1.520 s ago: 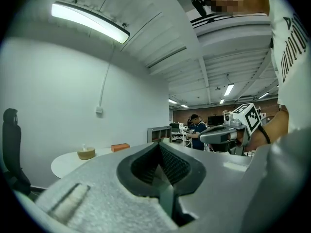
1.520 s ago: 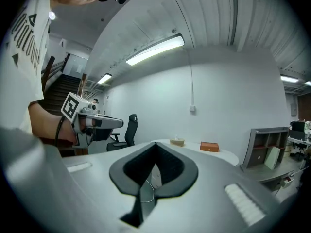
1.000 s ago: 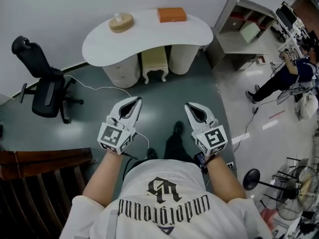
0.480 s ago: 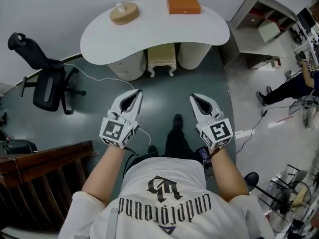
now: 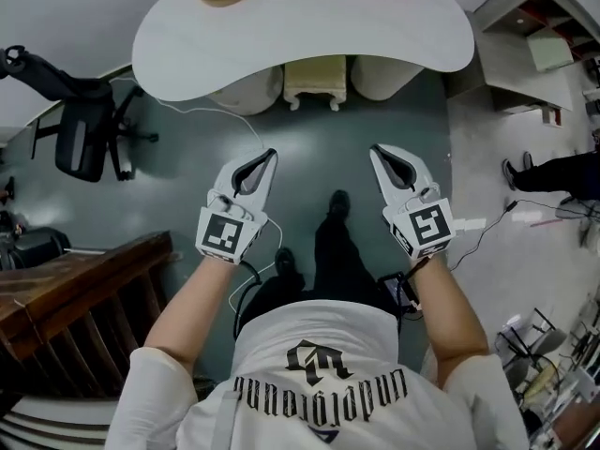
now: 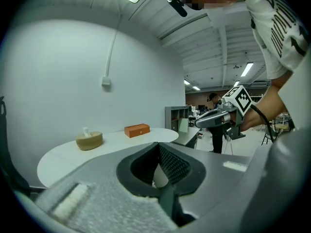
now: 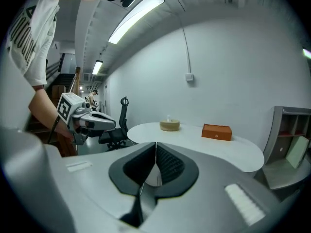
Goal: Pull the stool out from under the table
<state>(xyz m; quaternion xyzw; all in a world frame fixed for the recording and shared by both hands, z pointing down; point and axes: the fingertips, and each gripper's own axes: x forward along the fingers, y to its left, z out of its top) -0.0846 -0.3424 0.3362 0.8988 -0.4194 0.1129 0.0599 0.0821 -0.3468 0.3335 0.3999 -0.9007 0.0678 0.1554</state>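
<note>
Stool (image 5: 315, 79) stands under the white counter (image 5: 300, 36); my left gripper (image 5: 270, 156) and right gripper (image 5: 375, 150) hover short of it, fingers closed, empty.

Office-lab: white table (image 5: 300, 40), swivel chair (image 5: 80, 143), shelving (image 5: 527, 28).
</note>
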